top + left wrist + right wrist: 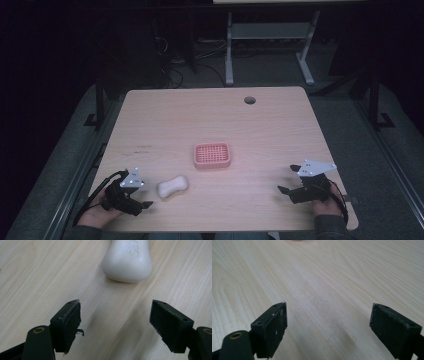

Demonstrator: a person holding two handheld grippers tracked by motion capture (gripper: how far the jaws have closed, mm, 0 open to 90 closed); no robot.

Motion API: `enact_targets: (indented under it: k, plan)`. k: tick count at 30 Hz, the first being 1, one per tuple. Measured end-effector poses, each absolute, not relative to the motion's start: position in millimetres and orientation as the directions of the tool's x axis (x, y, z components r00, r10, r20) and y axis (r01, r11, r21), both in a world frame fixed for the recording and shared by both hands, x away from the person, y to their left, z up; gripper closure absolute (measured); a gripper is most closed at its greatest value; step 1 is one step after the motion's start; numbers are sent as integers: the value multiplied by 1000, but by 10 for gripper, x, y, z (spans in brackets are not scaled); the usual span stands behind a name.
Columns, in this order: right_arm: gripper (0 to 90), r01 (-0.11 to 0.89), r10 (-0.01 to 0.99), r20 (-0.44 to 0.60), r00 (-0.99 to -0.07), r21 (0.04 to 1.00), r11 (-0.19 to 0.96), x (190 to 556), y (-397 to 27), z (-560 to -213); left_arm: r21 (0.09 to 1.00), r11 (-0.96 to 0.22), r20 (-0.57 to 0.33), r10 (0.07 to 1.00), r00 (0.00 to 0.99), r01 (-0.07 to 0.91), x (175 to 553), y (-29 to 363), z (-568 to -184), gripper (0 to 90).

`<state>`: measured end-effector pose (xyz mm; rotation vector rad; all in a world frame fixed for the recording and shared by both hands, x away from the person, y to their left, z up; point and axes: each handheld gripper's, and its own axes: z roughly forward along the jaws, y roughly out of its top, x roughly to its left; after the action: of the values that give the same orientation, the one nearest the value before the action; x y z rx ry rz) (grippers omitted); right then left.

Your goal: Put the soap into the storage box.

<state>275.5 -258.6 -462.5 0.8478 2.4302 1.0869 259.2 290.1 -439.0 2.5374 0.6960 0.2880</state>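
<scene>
A white bar of soap (173, 186) lies on the wooden table (165, 125) near its front left. My left gripper (146, 198) rests just left of it, jaws wide open and empty. In the left gripper view the soap (128, 261) lies a short way beyond the open jaws of the left gripper (115, 322). A pink slotted soap dish (212, 155) stands mid-table, empty. My right gripper (288, 179) sits at the front right, open, over bare wood; between the jaws of the right gripper (328, 327) there is only tabletop.
A round cable hole (250, 100) is near the table's far edge. The front edge lies close under both hands. Beyond the table stand the white legs of another desk (229, 55) on a dark floor.
</scene>
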Motion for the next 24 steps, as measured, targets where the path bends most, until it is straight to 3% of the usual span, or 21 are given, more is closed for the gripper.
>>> enact_targets:
  k: [24]
  plan:
    - [138, 376, 643, -67, -763, 764, 525, 2752, -2590, -4619, 504, -769, 58, 485, 873, 393, 2647, 2742, -4345, 237]
